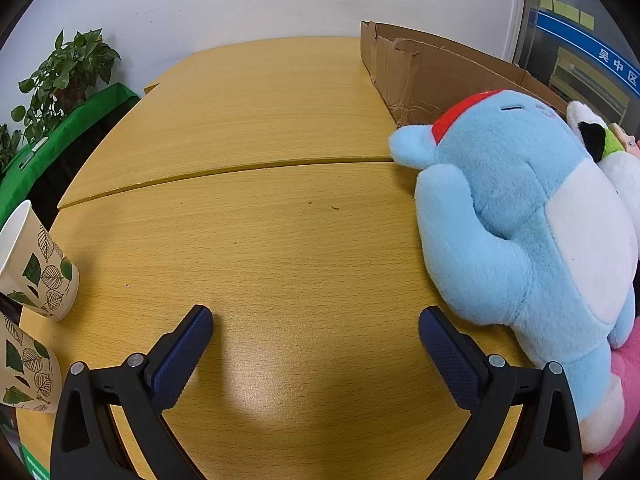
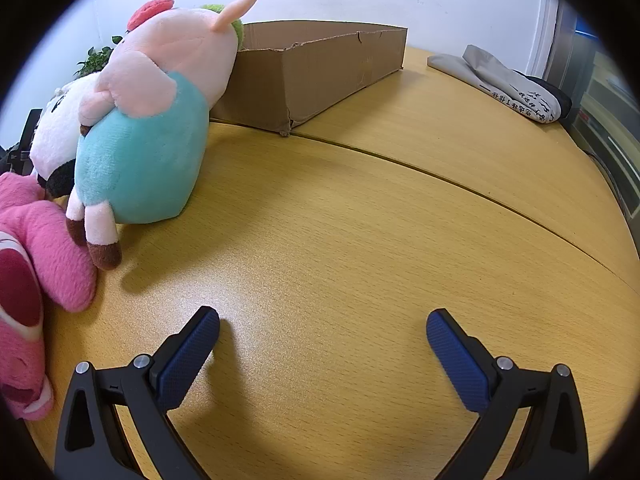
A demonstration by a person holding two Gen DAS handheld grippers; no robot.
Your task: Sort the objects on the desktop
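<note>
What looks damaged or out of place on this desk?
The cardboard box has a torn, ragged rim and a crushed front corner. The plush toys lie toppled in a heap, the pig plush leaning against the box. Both grippers hold nothing.

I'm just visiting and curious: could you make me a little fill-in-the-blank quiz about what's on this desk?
1. Both the left gripper and the right gripper are open and hold ____.
2. The blue plush toy wears a band coloured ____.
3. The paper cups are printed with green ____.
4. The cardboard box stands on the wooden ____.

Missing words: nothing; red; leaves; table
</note>
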